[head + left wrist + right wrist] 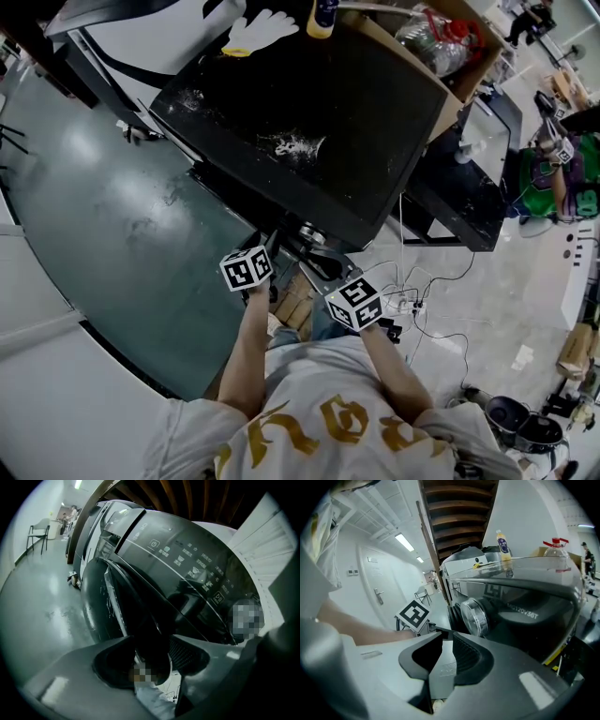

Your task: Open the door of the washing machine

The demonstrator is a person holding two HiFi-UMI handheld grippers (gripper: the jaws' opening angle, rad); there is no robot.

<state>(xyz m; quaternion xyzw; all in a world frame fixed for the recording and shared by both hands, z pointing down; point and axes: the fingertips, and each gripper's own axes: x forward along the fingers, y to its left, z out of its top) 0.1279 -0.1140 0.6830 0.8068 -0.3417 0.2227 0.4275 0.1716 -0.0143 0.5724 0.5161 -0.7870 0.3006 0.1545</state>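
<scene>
The dark washing machine (pixel 309 103) stands in front of me, its control panel (pixel 187 559) facing the left gripper view. Its round door (pixel 314 255) stands ajar from the front. The door's bulging glass (pixel 474 616) shows in the right gripper view. My left gripper (pixel 154 644) is shut on the door's dark rim (pixel 140 616), which fills the gap between the jaws. My right gripper (pixel 446 637) sits just right of the door, shut with nothing in it. Both marker cubes show in the head view, the left gripper (pixel 247 269) and the right gripper (pixel 354 302).
On the machine's top lie a white glove (pixel 258 33), a yellow bottle (pixel 323 17) and a cardboard box (pixel 450 56) with plastic bottles. Cables (pixel 417 300) trail on the floor at right. A black table (pixel 469 202) stands right of the machine. A chair (pixel 37 534) is far left.
</scene>
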